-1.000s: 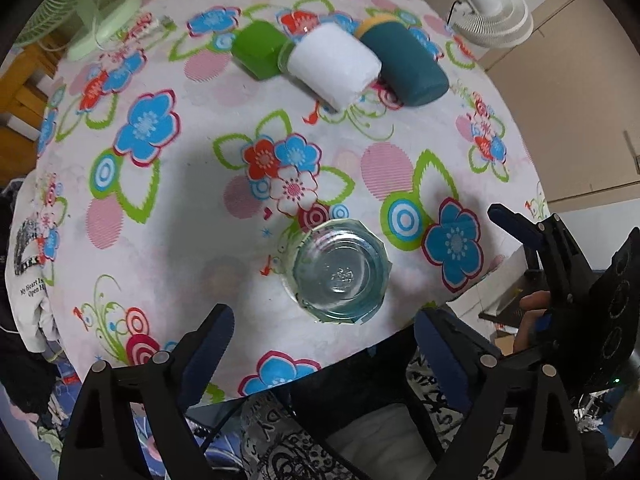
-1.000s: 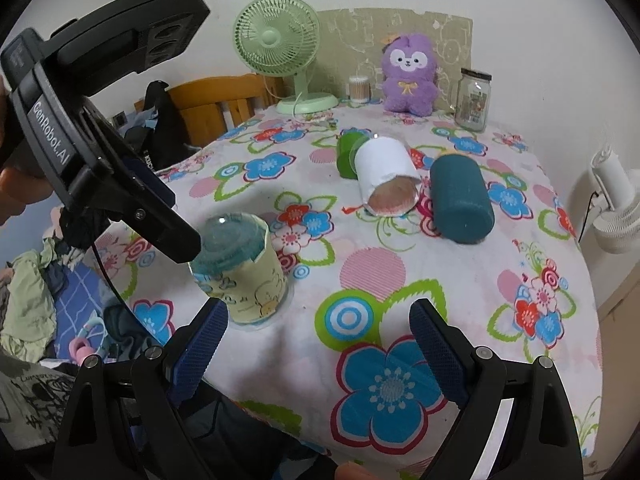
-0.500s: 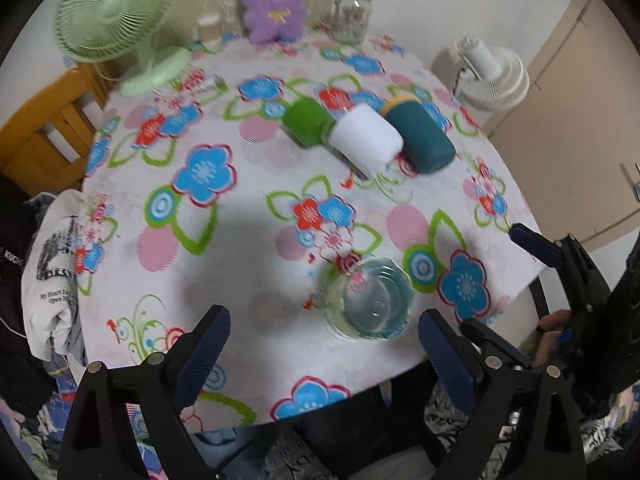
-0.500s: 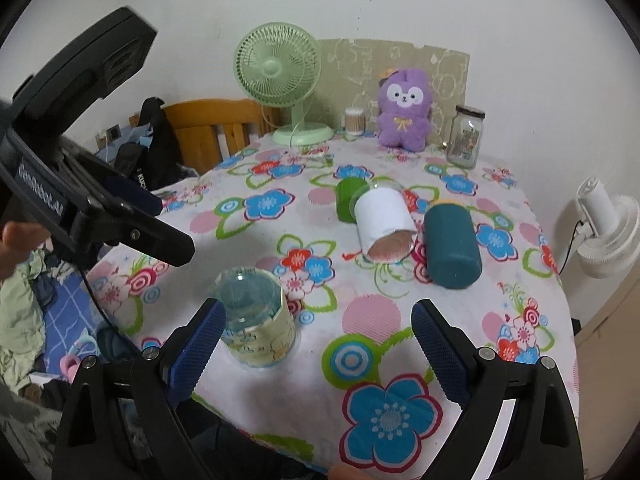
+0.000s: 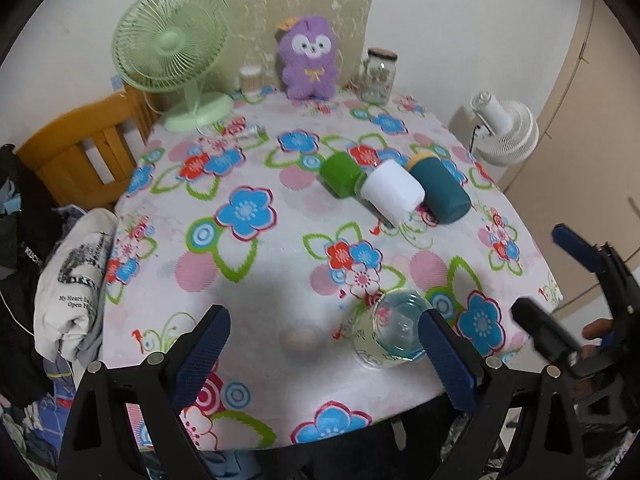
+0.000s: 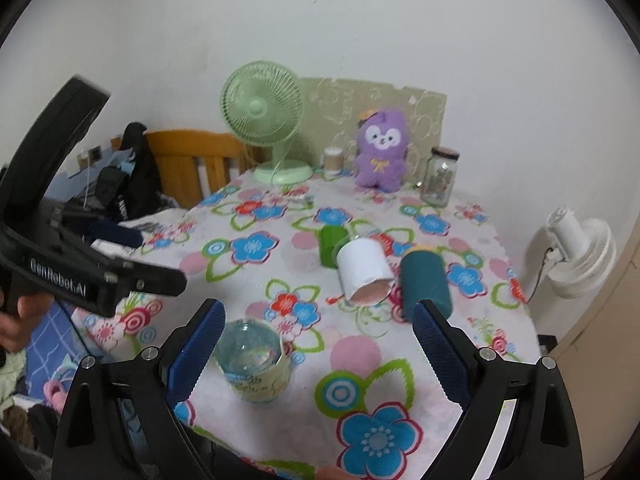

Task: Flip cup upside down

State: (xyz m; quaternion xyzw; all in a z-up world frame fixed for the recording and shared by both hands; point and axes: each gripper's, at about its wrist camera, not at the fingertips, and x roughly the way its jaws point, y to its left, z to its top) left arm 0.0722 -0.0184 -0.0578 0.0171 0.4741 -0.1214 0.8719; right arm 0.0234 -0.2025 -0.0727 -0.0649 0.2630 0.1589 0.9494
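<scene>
A clear glass cup with a pale printed band (image 5: pixel 394 334) (image 6: pixel 254 362) stands upside down near the front edge of the flowered table (image 5: pixel 248 264). My left gripper (image 5: pixel 324 352) is open and empty, raised above and behind the cup, which sits by its right finger. My right gripper (image 6: pixel 316 344) is open and empty, with the cup by its left finger. Each gripper shows in the other's view: the right gripper (image 5: pixel 576 280) at the right edge, the left gripper (image 6: pixel 80 276) at the left.
A green cup (image 5: pixel 340 174), a white cup (image 5: pixel 394 192) and a teal cup (image 5: pixel 440 190) lie on their sides mid-table. A green fan (image 5: pixel 172 52), purple plush (image 5: pixel 308 64) and jar (image 5: pixel 378 76) stand at the back. A white fan (image 5: pixel 504 128) stands right, a wooden chair (image 5: pixel 80 148) left.
Both grippers have pulled back and up from the cup, and the left wrist view has tilted from looking straight down to looking across the table. The cup has stayed in place.
</scene>
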